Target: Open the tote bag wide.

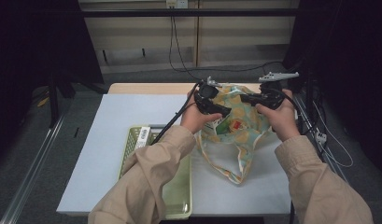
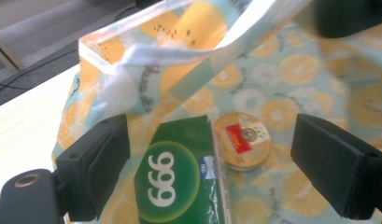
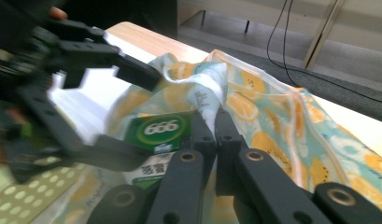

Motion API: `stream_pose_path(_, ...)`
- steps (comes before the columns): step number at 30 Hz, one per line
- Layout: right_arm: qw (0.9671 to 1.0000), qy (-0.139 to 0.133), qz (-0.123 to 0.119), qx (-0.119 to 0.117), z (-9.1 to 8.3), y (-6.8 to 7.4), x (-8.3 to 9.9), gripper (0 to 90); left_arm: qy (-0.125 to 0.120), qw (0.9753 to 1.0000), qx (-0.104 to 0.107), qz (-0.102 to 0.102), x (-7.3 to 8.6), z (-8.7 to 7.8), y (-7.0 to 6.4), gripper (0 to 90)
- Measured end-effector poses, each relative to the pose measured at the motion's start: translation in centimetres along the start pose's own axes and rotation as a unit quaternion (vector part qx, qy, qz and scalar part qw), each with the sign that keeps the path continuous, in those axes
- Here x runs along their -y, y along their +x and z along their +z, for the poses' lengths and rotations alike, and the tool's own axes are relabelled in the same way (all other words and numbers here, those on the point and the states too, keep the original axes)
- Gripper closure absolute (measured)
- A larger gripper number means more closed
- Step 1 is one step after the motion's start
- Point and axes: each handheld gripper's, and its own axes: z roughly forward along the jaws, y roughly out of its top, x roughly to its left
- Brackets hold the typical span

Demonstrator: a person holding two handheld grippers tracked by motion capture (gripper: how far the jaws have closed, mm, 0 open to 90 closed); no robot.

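Box (image 2: 179, 175) lies between left gripper's (image 2: 212, 163) open jaws.

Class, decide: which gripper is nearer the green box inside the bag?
Left. The left gripper hangs open just over the green box; the right gripper is shut on the bag rim beside it.

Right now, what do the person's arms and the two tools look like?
Both arms wear loose beige sleeves. The left tool and right tool are black, built from jointed links with round pivot holes. The left tool's jaws end in thick, blocky black pads. A black cable trails from the left tool. The right tool carries a grey three-cornered plate on top.
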Motion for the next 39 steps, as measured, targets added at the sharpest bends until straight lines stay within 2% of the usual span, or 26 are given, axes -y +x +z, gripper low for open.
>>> stream_pose_path(2, 1.0000, 0.000, 0.002, 0.001, -0.1, -0.1, 0.2, 90.0, 0.000, 0.9999, 0.011, -0.007, 0.1, -0.8, -0.1, 12.6)
stream_pose_path(5, 1.0000, 0.002, 0.003, 0.001, -0.2, 0.0, 0.7, 90.0, -0.001, 0.9998, 0.018, 0.004, 0.5, -2.2, -0.4, 12.6)
stream_pose_path(10, 1.0000, 0.007, 0.005, 0.002, -0.1, 0.0, 1.4, 90.0, 0.001, 0.9997, 0.024, 0.003, 1.7, -5.1, -0.3, 12.2)
stream_pose_path(15, 0.9999, 0.014, 0.003, 0.002, 0.0, 0.2, 2.0, 90.0, 0.011, 0.9996, 0.020, 0.014, 3.1, -8.2, 0.0, 11.6)
stream_pose_path(18, 0.9999, 0.012, 0.005, 0.001, -0.1, 0.3, 2.2, 90.0, 0.012, 0.9997, 0.020, 0.010, 4.2, -9.8, 0.4, 11.6)
stream_pose_path(22, 0.9999, 0.015, 0.004, -0.003, 0.0, 0.5, 2.7, 90.0, 0.000, 0.9998, 0.018, 0.003, 5.6, -11.7, 0.9, 11.6)
stream_pose_path(25, 0.9998, 0.019, 0.003, -0.005, 0.1, 0.6, 3.1, 90.0, 0.003, 0.9998, 0.016, -0.006, 6.7, -12.8, 1.3, 11.4)
stream_pose_path(26, 0.9998, 0.019, 0.002, -0.005, 0.2, 0.6, 3.2, 90.0, 0.005, 1.0000, 0.005, -0.006, 7.1, -13.1, 1.3, 11.4)
stream_pose_path(27, 0.9998, 0.020, 0.003, -0.005, 0.2, 0.6, 3.2, 90.0, 0.004, 0.9999, 0.012, -0.006, 7.4, -13.4, 1.5, 11.4)
stream_pose_path(30, 0.9998, 0.019, 0.002, -0.005, 0.1, 0.7, 3.2, 90.0, 0.005, 0.9999, 0.011, -0.008, 8.1, -14.2, 1.8, 11.3)
stream_pose_path(32, 0.9998, 0.018, 0.001, -0.005, 0.1, 0.7, 3.2, 90.0, 0.011, 0.9999, -0.001, -0.006, 8.6, -14.7, 1.9, 11.3)
stream_pose_path(33, 0.9998, 0.018, 0.001, -0.005, 0.1, 0.6, 3.2, 90.0, 0.013, 0.9999, 0.004, -0.005, 8.8, -14.9, 2.0, 11.3)
stream_pose_path(35, 0.9998, 0.019, 0.002, -0.004, 0.1, 0.6, 3.3, 90.0, 0.018, 0.9998, 0.001, -0.007, 9.4, -15.3, 2.0, 11.3)
stream_pose_path(36, 0.9998, 0.018, 0.002, -0.004, 0.1, 0.6, 3.4, 90.0, 0.027, 0.9996, -0.009, -0.005, 9.7, -15.5, 1.9, 11.3)
stream_pose_path(37, 0.9998, 0.018, 0.003, -0.005, 0.1, 0.6, 3.5, 90.0, 0.031, 0.9995, -0.003, -0.004, 10.0, -15.6, 1.9, 11.3)
stream_pose_path(39, 0.9998, 0.019, 0.004, -0.005, 0.1, 0.6, 3.6, 90.0, 0.037, 0.9993, -0.006, -0.004, 10.7, -16.1, 1.9, 11.4)
